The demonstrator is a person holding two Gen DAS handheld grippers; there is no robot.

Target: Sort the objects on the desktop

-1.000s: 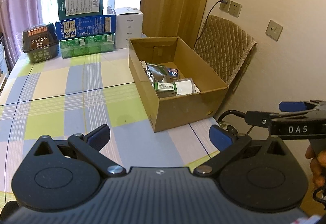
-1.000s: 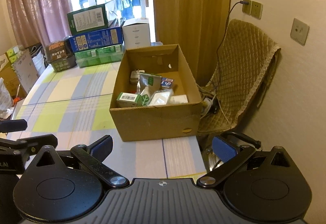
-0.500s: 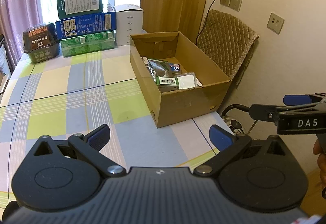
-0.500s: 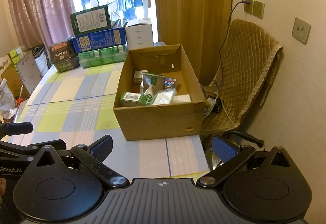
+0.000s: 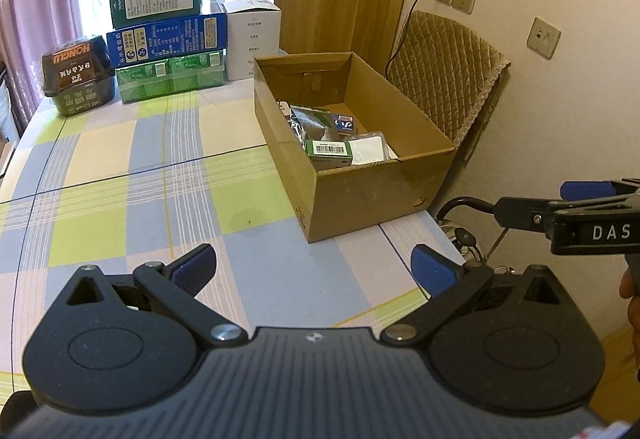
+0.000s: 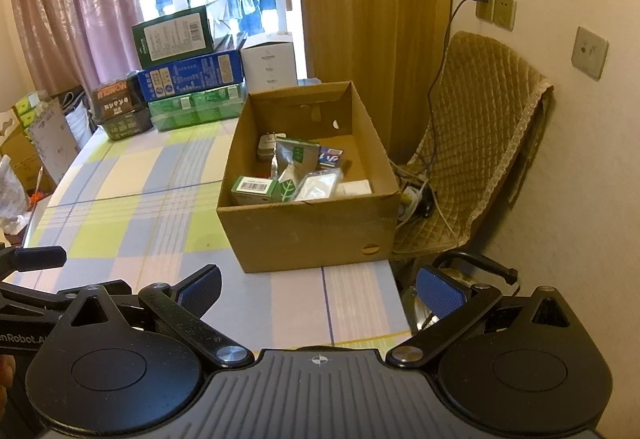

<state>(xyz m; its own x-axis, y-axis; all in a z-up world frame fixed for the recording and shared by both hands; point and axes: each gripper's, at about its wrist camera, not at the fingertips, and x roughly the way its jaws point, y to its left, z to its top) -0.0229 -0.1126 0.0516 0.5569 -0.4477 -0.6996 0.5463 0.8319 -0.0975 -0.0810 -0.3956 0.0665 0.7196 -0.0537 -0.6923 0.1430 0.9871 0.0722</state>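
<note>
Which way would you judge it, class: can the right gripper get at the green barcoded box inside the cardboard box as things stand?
Probably yes. The right gripper is open and empty, the cardboard box is open-topped, and the green barcoded box lies uncovered near its front wall. The gripper would have to clear that wall from above.

My other gripper (image 5: 592,215) runs off the right edge of my left view, so its far finger is unseen. The box wall (image 5: 360,195) hides the lower parts of the packets (image 5: 328,149) inside. Print on the stacked cartons (image 6: 192,79) is too small to read.
</note>
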